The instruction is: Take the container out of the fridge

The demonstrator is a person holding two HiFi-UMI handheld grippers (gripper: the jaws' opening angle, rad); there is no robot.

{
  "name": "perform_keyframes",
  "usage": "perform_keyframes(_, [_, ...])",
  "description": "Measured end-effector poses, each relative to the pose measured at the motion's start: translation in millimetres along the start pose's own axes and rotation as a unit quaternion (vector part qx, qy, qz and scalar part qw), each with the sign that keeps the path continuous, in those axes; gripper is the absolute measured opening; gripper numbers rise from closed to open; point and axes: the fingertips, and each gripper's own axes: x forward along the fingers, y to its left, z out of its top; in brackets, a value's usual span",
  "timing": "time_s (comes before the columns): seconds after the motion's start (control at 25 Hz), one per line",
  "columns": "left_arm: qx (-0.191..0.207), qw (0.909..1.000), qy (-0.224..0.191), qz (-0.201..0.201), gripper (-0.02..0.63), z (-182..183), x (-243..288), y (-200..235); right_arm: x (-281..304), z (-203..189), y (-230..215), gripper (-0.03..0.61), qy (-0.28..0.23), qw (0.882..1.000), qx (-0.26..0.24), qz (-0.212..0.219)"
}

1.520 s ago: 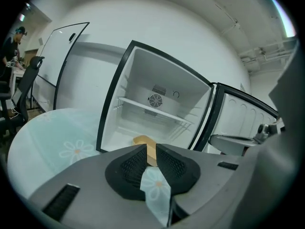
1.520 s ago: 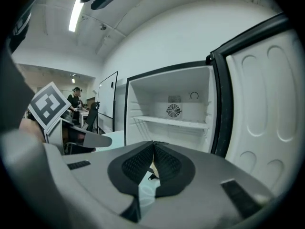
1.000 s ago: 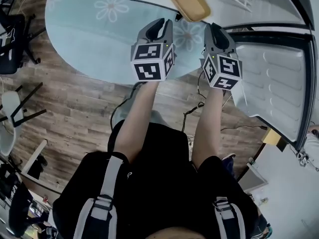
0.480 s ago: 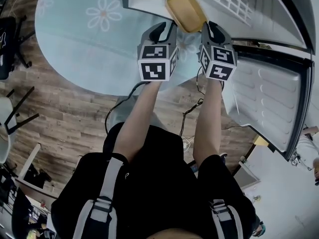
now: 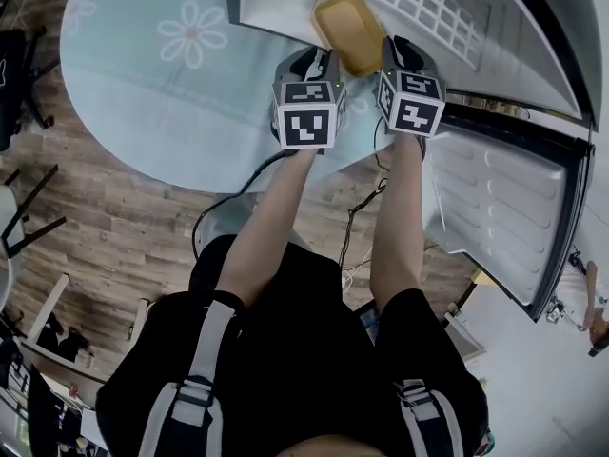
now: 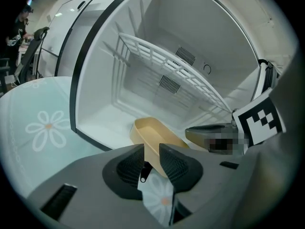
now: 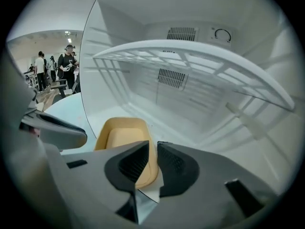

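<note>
Container [image 5: 350, 31] sits on the fridge [image 6: 107, 120] floor near the front edge. My left claw [image 6: 151, 157] has just been opening, my right claw [image 7: 153, 162] stands partly apart; both are empty, the rim just ahead. Closing too early could, I think, shove it deeper.

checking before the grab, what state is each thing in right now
fridge: door swung wide open
container: empty, upright on the fridge floor near the front edge
wire shelf: in place, bare
left gripper: jaws have just been opening, stand apart; container's rim shows in the gap, not gripped
right gripper: jaws apart, container's rim shows in the gap, not gripped
</note>
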Motion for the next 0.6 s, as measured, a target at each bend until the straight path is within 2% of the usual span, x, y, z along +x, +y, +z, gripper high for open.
perform_keyframes(0.32, [0.002,0.9998,0.014,0.01,0.113,-9.4,21.0,-3.3,21.8,-9.0,-7.3,0.06,0.026,0.999,0.001,0.025])
perform_keyframes(0.4, [-0.002,0.9998,0.019,0.011,0.114,-11.9,24.9,-2.2,27.2,-16.0,-3.8,0.115,0.04,0.998,0.001,0.041])
perform_keyframes(0.52, [0.005,0.9998,0.019,0.009,0.112,-12.7,31.0,-4.9,32.8,-23.9,-2.1,0.115,0.054,0.997,0.002,0.048])
perform_keyframes(0.6, [0.018,0.9996,0.018,0.009,0.086,-12.4,32.6,-8.2,33.5,-24.8,-3.5,0.115,0.055,0.997,0.007,0.045])
